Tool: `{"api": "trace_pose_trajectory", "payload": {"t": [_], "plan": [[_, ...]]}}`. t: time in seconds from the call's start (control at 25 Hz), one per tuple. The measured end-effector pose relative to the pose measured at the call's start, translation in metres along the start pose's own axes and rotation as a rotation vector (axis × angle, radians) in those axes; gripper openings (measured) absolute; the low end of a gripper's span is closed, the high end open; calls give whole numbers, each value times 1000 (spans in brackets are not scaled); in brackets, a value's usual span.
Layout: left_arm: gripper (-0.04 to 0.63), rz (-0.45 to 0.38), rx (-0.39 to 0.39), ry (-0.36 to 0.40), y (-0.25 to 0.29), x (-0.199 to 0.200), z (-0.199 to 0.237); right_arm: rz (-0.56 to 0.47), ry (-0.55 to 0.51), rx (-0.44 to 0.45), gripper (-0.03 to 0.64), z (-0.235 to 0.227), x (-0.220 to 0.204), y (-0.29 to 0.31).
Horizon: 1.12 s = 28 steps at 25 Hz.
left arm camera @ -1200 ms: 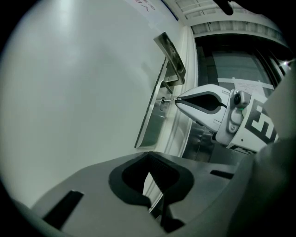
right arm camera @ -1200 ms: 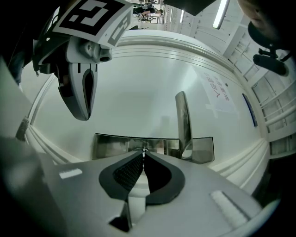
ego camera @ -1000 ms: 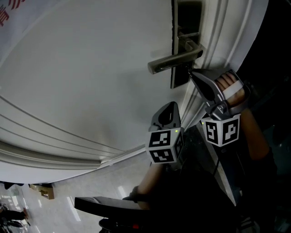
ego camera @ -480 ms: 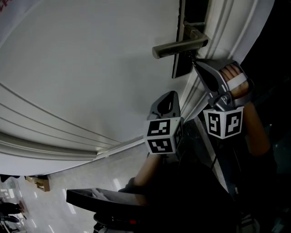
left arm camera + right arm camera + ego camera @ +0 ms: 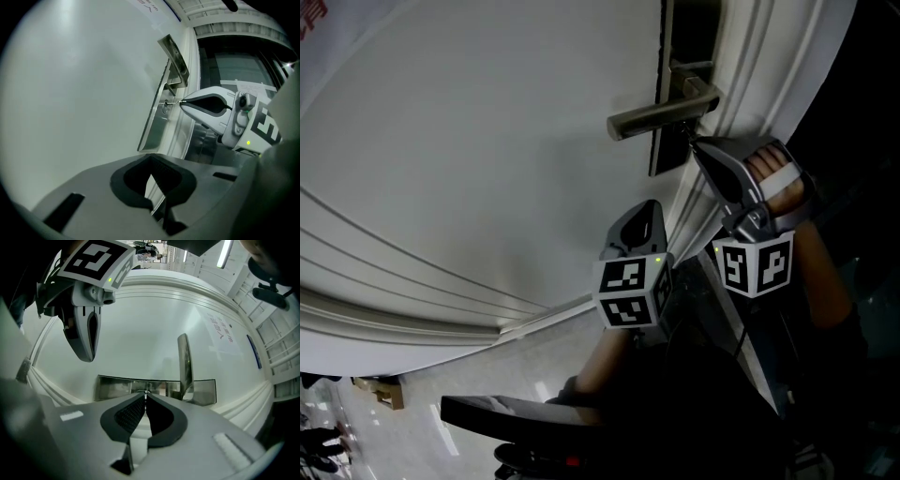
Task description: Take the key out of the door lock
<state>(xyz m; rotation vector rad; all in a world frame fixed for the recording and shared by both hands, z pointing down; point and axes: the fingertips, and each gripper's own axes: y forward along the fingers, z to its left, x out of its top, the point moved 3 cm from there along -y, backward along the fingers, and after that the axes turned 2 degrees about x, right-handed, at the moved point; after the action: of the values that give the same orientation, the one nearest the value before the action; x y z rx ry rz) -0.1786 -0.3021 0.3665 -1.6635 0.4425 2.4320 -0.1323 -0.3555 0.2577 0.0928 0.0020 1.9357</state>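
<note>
- Your right gripper [image 5: 697, 146] has its jaws pressed together on the key [image 5: 173, 103], which sits in the lock [image 5: 115, 386] just below the door handle [image 5: 661, 114].
- Your left gripper [image 5: 638, 218] hangs apart from the door [image 5: 487, 141], jaws closed on nothing.
- The key looks small, stiff and light, probably slick metal. Pinch its head flat and draw it straight out along the keyway, or it may bind or slip.

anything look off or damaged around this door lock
Nothing stands out. The lever handle sits square to its lock plate, and no damage shows on either. The right gripper is shut on the thin key just below the handle. The left gripper is off the door, shut and empty.
</note>
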Motion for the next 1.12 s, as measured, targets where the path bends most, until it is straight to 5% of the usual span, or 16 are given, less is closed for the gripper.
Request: {"api": "trace_pose_trajectory", "payload": {"t": [0.76,1.12], "plan": [[0,-5,-7,0,4,1,-8,-19,50,-18,12,3,-3,-23],[0,-5,-49,8,6,0,-24,19,180,-41,12,11,-12,-45]]}}
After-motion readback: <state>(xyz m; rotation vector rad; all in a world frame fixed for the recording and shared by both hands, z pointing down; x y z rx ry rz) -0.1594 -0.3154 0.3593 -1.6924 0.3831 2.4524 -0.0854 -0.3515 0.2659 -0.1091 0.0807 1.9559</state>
